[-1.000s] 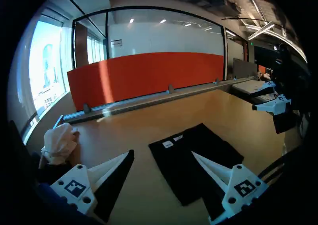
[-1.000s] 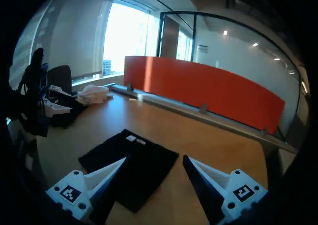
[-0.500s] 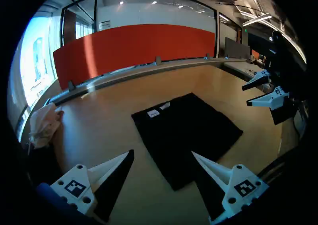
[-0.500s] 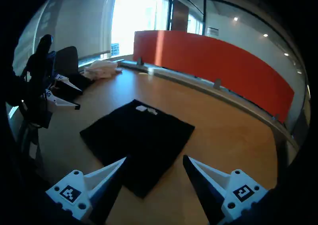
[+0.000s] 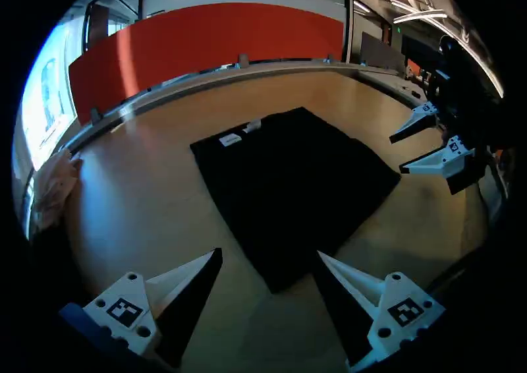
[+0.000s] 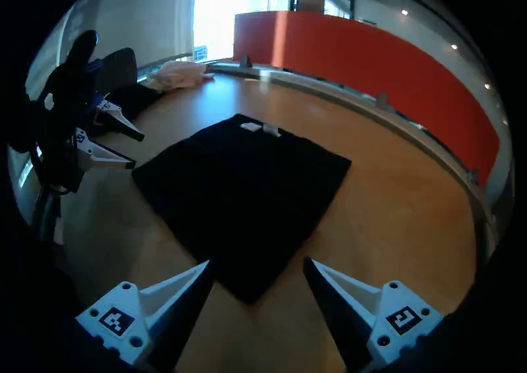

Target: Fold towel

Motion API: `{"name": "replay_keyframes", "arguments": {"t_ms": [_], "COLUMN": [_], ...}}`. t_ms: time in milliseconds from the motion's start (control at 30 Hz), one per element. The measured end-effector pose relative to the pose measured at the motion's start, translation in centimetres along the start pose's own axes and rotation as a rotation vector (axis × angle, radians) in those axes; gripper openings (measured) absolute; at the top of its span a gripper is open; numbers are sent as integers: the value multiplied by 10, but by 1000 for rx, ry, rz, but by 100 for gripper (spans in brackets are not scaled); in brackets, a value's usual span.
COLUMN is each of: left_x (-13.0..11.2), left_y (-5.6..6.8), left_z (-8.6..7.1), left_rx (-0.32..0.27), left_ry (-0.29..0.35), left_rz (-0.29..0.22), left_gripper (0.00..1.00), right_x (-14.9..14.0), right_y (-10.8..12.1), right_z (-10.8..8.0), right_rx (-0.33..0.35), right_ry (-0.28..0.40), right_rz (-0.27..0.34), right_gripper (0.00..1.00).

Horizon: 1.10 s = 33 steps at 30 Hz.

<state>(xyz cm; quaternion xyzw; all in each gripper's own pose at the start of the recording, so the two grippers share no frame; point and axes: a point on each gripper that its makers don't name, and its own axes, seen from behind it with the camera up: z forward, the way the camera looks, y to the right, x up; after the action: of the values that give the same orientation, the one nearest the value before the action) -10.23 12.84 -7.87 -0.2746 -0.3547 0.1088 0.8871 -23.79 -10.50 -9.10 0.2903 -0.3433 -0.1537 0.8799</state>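
Observation:
A black towel [image 5: 293,185] lies flat on the wooden table [image 5: 151,195], with white tags [image 5: 230,139] near its far edge. In the left gripper view my left gripper [image 5: 267,264] stands open just above the towel's near corner, nothing between its fingers. The right gripper [image 5: 421,142] shows farther off at the right, open, beside the towel's right edge. In the right gripper view the towel [image 6: 240,182] spreads ahead, and my right gripper [image 6: 257,274] hangs open over its near corner. The left gripper [image 6: 109,139] appears at the left, held by a dark-sleeved hand.
A crumpled light cloth [image 5: 53,185] lies at the table's left edge, also seen as a pale heap [image 6: 174,75] in the right gripper view. An orange partition [image 5: 211,40] runs along the table's far side. Bare wood surrounds the towel.
Both grippers have tilted downward and closed in on the towel, which now looms larger and nearer in each view. Both stay open.

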Motion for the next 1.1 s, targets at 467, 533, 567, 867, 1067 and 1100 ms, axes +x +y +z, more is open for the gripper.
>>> {"name": "replay_keyframes", "arguments": {"t_ms": [467, 533, 567, 867, 1067, 1100], "left_x": [-30, -31, -31, -34, -34, -34], "left_y": [13, 15, 15, 15, 13, 12], "left_z": [15, 16, 16, 16, 16, 16], "left_rx": [-46, -46, -44, -32, -20, -18], "left_ry": [-81, -84, -84, -104, -115, -115], "left_rz": [-19, -13, -7, 27, 18, 15], "left_gripper": [96, 96, 95, 95, 87, 85], "right_x": [-32, -34, -34, -36, -36, -36], "right_y": [-2, -2, -1, -5, -9, -10], "right_z": [12, 12, 12, 12, 13, 13], "right_rx": [20, 19, 19, 40, 52, 55], "right_ry": [-71, -73, -73, -69, -62, -62], "right_rz": [5, 5, 5, 22, 15, 12], "right_gripper": [100, 100, 100, 91, 79, 76]}}
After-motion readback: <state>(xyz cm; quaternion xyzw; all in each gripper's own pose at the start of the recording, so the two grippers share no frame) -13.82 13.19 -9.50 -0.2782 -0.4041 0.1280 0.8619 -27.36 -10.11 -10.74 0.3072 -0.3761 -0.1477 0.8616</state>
